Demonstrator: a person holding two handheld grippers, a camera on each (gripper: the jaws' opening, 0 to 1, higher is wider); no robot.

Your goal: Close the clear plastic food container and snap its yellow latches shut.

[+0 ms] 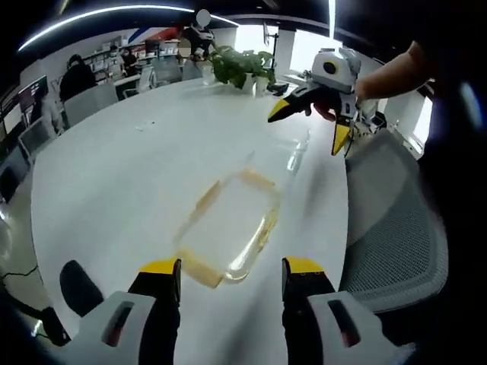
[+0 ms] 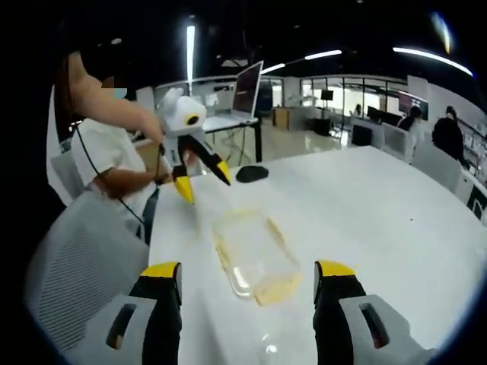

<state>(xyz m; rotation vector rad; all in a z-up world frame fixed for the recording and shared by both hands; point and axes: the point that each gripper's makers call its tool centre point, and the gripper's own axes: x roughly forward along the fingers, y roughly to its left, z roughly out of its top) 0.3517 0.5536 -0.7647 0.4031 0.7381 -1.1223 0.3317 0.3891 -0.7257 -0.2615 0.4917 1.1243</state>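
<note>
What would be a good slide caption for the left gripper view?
Two open grippers, left and right, hover above a clear container on a white table.

White table (image 1: 114,190) bearing few things.
Near the edge by the grey mesh chairs, a clear plastic food container (image 1: 228,224) with yellow latches, lying flat; farther off, a potted plant (image 1: 240,67); in the right gripper view, a dark mouse-like object (image 2: 252,173).

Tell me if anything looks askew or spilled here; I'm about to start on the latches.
Nothing stands out. The clear container sits flat on the white table, with no spill around it that I can see. Both the left gripper and the right gripper hover open, apart from it. Latch state is too blurred to tell.
</note>
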